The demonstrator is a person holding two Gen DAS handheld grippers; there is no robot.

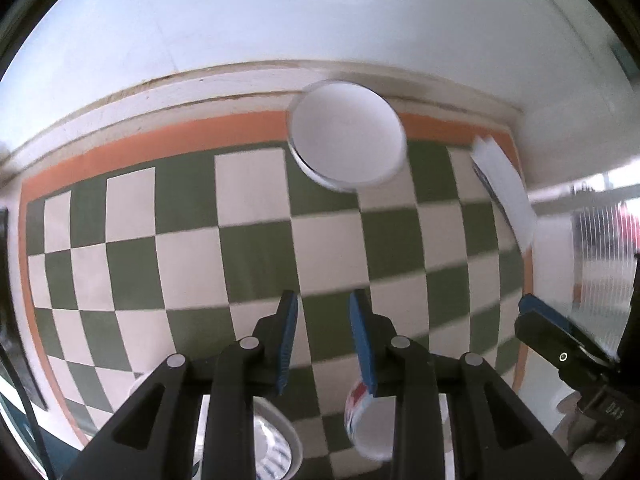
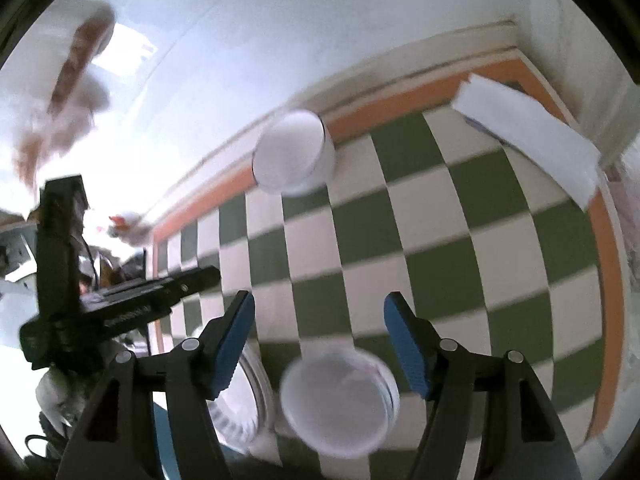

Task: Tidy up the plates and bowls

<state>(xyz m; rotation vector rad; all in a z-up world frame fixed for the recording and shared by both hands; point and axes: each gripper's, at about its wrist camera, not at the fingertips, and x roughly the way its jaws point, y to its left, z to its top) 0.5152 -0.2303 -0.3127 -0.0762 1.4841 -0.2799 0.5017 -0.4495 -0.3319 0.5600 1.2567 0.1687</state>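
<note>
A white bowl [image 1: 347, 136] stands at the far edge of the green-and-white checkered cloth [image 1: 256, 248]; it also shows in the right wrist view [image 2: 294, 152]. My left gripper [image 1: 323, 316] is open and empty above the cloth. Under it lie a patterned plate [image 1: 276, 444] and a white bowl with a red and blue outside [image 1: 368, 424]. My right gripper [image 2: 319, 320] is open wide and empty, just above a white bowl [image 2: 340, 400] with a patterned plate [image 2: 240, 408] to its left. The right gripper's finger shows at the left wrist view's right edge [image 1: 560, 340].
A white paper or box with blue print [image 1: 504, 192] lies at the cloth's far right corner, also in the right wrist view [image 2: 532, 132]. A white wall [image 1: 320, 20] rises behind the table. The left gripper's body [image 2: 120, 304] crosses the right wrist view's left side.
</note>
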